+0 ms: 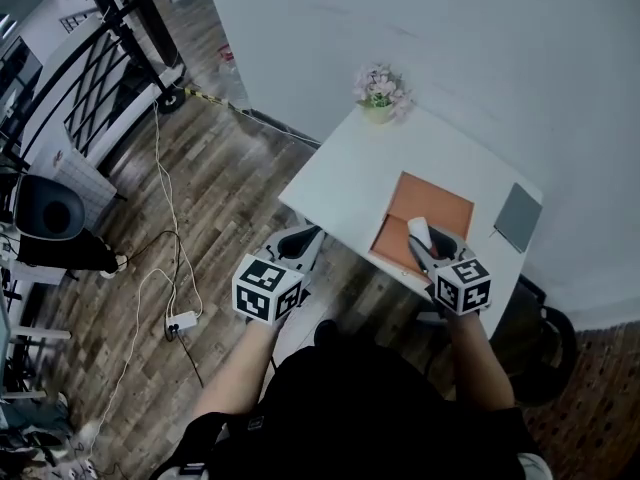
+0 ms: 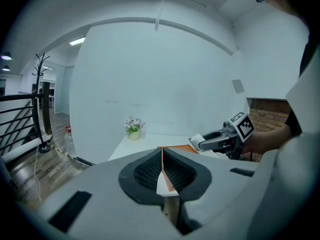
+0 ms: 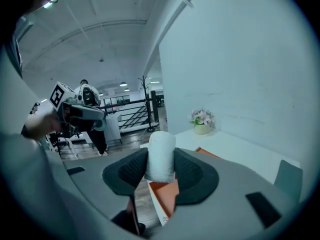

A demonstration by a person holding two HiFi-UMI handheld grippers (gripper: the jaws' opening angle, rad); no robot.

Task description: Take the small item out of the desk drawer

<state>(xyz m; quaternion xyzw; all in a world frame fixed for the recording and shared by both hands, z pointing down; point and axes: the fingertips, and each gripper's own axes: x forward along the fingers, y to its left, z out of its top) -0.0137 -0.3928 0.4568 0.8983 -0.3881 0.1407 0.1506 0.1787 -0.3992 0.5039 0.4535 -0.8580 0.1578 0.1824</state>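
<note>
The right gripper [image 1: 421, 247] clamps the white item [image 3: 162, 151] just above the open drawer [image 1: 437, 208], near right. Hold the squeeze steady and lift clear of the drawer's edge. The left gripper [image 1: 306, 240] hangs closed, empty, near left.

Head cam above desk [image 1: 345, 178], gripper cams low fwd, sharing flowers [image 3: 201, 118]
</note>
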